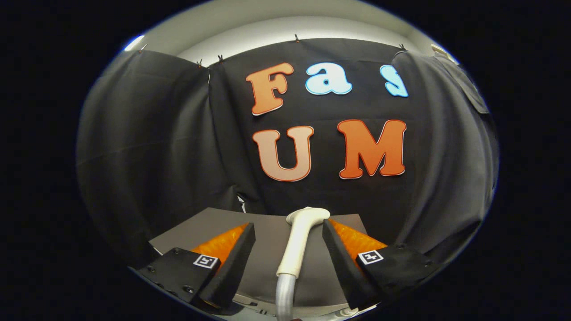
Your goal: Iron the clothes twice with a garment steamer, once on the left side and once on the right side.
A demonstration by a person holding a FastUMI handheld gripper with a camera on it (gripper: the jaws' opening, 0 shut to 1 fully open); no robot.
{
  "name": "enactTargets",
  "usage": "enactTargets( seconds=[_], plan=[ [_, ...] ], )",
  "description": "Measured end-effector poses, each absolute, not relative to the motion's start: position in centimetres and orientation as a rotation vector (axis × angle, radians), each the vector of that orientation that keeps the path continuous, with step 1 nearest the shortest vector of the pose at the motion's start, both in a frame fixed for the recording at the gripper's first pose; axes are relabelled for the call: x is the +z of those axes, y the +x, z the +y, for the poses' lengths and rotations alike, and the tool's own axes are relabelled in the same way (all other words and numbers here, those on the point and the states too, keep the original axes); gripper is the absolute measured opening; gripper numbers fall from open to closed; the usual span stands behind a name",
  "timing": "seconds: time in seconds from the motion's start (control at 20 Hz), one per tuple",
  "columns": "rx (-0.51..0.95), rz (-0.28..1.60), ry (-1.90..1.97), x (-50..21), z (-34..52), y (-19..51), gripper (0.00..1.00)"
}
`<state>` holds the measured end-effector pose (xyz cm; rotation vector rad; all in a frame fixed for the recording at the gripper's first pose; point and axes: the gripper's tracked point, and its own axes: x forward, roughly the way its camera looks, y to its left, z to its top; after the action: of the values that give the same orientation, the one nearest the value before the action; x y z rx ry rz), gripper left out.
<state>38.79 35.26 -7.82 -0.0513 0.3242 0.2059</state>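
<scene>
A white garment steamer point(298, 240) lies on a flat grey surface point(263, 240), its head point(309, 216) pointing away from me toward the black cloth wall. A grey hose point(285, 294) runs from its handle back toward me. My gripper point(288, 225) is open, with the steamer's handle lying in the gap between the two fingers. The right finger point(339, 254) stands close beside the steamer's head, while the left finger point(234, 258) is well apart from the handle. Neither finger presses on it.
The black cloth wall point(178, 147) hangs close behind the grey surface and wraps around both sides. The grey surface ends just beyond the steamer's head. A pale ceiling point(285, 26) shows above the cloth.
</scene>
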Motion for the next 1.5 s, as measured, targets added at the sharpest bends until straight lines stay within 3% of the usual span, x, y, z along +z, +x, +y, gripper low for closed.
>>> enactTargets(
  seconds=[0.3,0.7,1.1,1.3,1.5],
  plan=[
    [0.126,0.491,-0.147,-15.0,35.1,44.5,0.98],
    [0.11,0.762,-0.091,-20.0,34.2,45.1,0.95],
    [0.142,0.776,-0.023,-19.8,34.3,44.6,0.51],
    [0.198,0.633,-0.069,-17.1,35.5,43.3,0.44],
    [0.273,0.562,-0.094,-16.2,36.7,40.1,0.44]
  ],
)
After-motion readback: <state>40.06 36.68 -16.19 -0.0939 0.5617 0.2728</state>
